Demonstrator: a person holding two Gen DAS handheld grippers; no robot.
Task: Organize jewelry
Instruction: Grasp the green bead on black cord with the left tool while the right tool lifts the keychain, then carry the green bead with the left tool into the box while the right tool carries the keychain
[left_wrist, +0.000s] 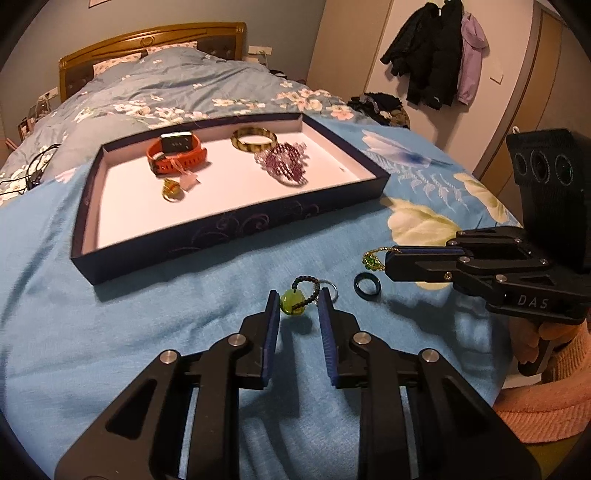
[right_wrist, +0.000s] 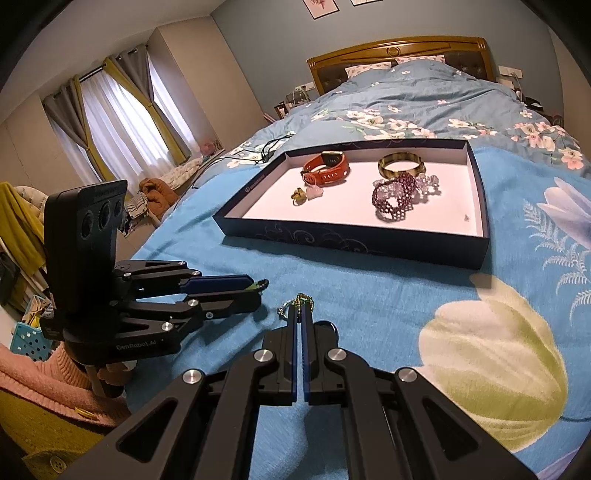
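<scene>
while the left tool (left_wrist: 295, 295) brackets a green pendant (left_wrist: 292, 303) on the bed (left_wrist: 110, 332), the right tool (left_wrist: 386, 258) pinches a gold chain (left_wrist: 373, 256) near the tray (left_wrist: 236, 236).

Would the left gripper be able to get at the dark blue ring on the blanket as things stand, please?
Probably yes: the ring lies bare on the blanket, just right of the left gripper, though that gripper already straddles the green pendant, and the right gripper hovers close.
</scene>
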